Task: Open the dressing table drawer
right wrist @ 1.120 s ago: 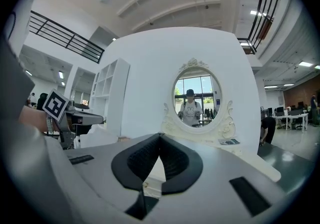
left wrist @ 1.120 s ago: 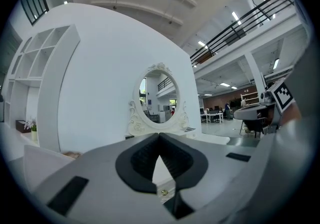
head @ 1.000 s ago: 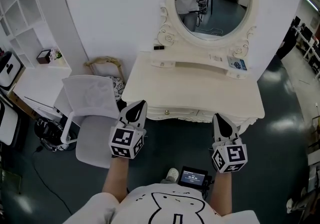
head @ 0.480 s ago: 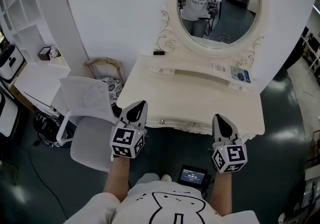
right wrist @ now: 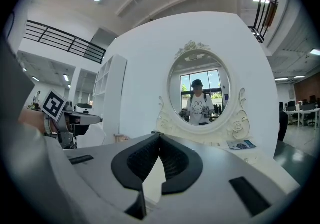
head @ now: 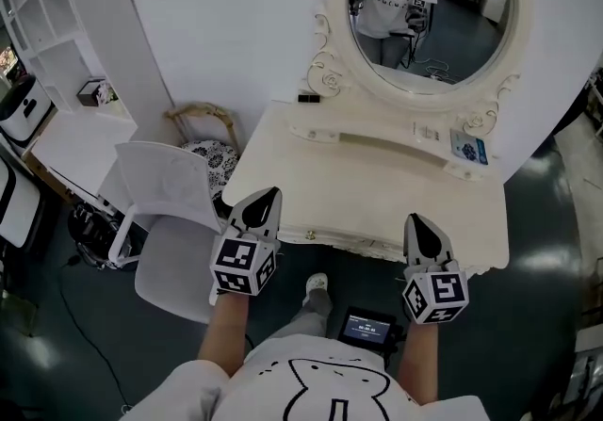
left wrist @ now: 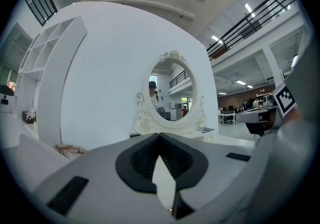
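Jaws pressed together and empty, we hold the left gripper (head: pixel 268 193) and right gripper (head: pixel 416 220) before the dressing table (head: pixel 377 188), to line up its drawer knob (head: pixel 311 235).

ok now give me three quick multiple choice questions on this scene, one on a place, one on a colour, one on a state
1. In the head view, where is the chair relative to the dressing table?
A: to its left
B: to its right
C: on top of it

2. What colour is the dressing table?
A: black
B: cream
C: red

3. How do the left claw and the right claw stand?
A: both wide open
B: both shut on a drawer knob
C: both shut and empty

Answers:
1 A, the chair sits off the table's left end.
2 B, its top and front edge are cream.
3 C, each gripper view shows the jaw tips together with nothing between them.
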Demonstrator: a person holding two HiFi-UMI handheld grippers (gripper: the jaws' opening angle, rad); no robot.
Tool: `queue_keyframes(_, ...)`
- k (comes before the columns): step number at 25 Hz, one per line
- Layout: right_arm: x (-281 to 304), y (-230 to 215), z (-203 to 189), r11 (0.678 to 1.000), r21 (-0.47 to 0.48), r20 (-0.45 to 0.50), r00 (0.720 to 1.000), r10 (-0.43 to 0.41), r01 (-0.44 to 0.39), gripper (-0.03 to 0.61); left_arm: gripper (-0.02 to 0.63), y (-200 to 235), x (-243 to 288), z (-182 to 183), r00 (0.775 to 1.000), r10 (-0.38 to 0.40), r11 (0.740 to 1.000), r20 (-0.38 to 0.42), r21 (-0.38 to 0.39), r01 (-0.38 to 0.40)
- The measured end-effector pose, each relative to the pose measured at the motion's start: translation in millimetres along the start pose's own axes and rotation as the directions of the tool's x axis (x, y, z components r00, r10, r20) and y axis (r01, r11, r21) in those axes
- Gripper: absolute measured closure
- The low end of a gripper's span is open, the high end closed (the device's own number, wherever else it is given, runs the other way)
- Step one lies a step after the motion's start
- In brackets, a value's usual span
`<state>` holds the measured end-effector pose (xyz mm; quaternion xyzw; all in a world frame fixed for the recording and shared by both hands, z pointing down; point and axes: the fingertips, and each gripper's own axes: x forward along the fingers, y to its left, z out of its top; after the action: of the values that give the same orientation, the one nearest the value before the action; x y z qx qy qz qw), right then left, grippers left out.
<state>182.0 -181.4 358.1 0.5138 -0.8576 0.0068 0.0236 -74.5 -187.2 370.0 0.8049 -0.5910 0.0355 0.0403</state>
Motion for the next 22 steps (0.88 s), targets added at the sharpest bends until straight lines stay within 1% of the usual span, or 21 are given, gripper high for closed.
queue_keyframes(6,36,-22,-1,1.000,-0.013,-0.008,1.000,0.010,-0.010,0.558,0.611,6,47,3,1.000,-0.012,1.000,0.007,-0.011,0.012)
queue_keyframes(12,80,-60,8,0.999,-0.033,-0.014,1.000,-0.001,0.000,0.558,0.611,16,102,6,1.000,-0.016,0.999,0.012,-0.027,0.017)
queue_keyframes(16,112,-77,8,0.999,-0.039,-0.023,1.000,-0.005,0.004,0.558,0.611,29,136,5,1.000,-0.015,0.999,0.007,-0.047,0.015)
queue_keyframes(22,153,-97,2,0.999,-0.047,-0.064,0.998,-0.004,0.001,0.558,0.611,52,177,8,1.000,0.002,0.998,0.007,-0.068,-0.002)
